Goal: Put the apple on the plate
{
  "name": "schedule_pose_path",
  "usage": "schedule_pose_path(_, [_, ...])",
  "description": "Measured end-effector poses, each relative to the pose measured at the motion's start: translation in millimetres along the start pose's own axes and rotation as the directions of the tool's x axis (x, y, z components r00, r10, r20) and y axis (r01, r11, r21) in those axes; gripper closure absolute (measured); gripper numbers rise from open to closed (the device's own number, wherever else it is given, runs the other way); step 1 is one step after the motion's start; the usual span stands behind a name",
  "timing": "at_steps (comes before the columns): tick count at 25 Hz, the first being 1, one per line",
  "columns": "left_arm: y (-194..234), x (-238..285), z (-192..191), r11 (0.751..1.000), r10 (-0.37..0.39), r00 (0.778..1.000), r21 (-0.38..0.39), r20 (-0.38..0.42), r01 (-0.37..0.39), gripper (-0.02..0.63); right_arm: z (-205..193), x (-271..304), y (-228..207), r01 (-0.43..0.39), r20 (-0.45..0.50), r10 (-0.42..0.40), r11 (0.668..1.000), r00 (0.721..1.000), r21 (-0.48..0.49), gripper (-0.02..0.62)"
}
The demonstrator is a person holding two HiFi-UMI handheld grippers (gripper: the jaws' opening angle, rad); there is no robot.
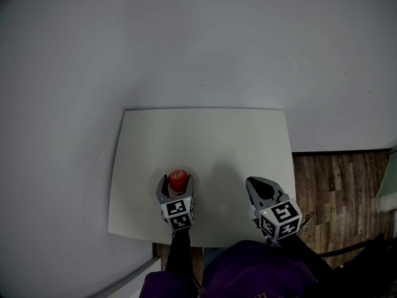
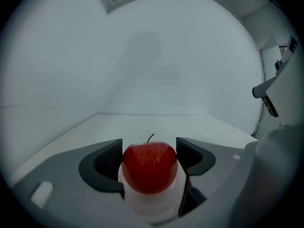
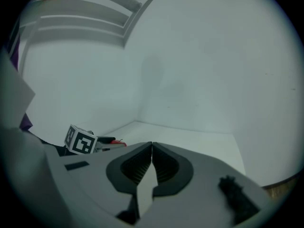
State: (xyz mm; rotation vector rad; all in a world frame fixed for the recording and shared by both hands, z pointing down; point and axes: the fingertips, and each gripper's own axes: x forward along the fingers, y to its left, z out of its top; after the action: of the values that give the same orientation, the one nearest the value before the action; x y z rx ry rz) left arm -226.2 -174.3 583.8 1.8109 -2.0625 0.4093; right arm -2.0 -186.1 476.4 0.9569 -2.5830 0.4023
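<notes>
While I watch from the head view, the apple [image 1: 178,180] sits low on the white table [image 1: 205,135], close to its front edge and left of the middle, with the pale rim of the plate [image 1: 196,174] showing around it. The left gripper [image 1: 178,179] reaches in from the front edge, one jaw on each side of the fruit. The right gripper [image 1: 255,184] hangs over the front right part of the table, well apart from the plate.

From the left gripper view, the left gripper [image 2: 149,156] has both pads pressed against the apple's [image 2: 150,167] flanks, and the plate [image 2: 152,205] lies right beneath it. I judge the fruit is down and only the release is left. The danger is there. If one jaw lets go late, or the gripper backs away before both are clear, the round apple could roll off that small plate or drag it towards the front edge.

From the right gripper view, the right gripper [image 3: 152,146] is closed on nothing, too far off to steady anything.
</notes>
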Motion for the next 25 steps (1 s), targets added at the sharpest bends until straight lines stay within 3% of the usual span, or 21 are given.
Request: schedule_pose_path(25, [-6.2, -12.3, -12.3, 0.997, -0.027, 0.999, 0.074, -0.021, 0.028, 0.230, -0.5, -2.3, 5.6, -0.014, 0.007, 0.014, 1.000, 1.000, -0.001, 0.584])
